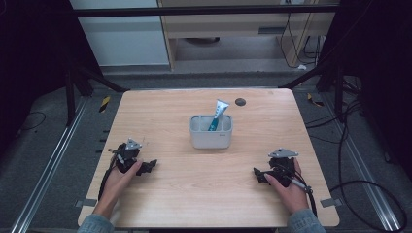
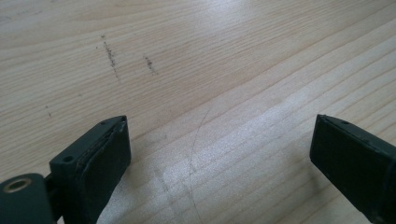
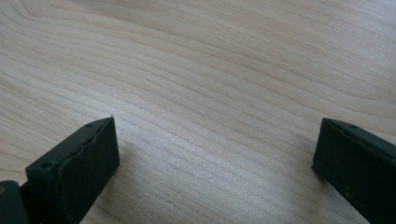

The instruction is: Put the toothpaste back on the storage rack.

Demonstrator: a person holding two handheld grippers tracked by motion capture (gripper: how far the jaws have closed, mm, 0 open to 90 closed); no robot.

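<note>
A grey two-compartment holder (image 1: pixel 210 132) stands at the middle of the wooden table (image 1: pixel 209 199). A white and teal tube (image 1: pixel 218 115) leans upright in its right compartment. My left gripper (image 1: pixel 149 167) rests low on the table at the left, held by a hand, well apart from the holder. My right gripper (image 1: pixel 258 174) rests at the right, also in a hand. In the left gripper view my left gripper (image 2: pixel 219 144) stands open over bare wood. In the right gripper view my right gripper (image 3: pixel 217 149) is open too, with nothing between its jaws.
A small dark round spot (image 1: pixel 240 102) sits near the table's far edge behind the holder. Black cables (image 1: pixel 359 184) lie on the floor to the right. Metal rails (image 1: pixel 53 160) run along the floor at the left.
</note>
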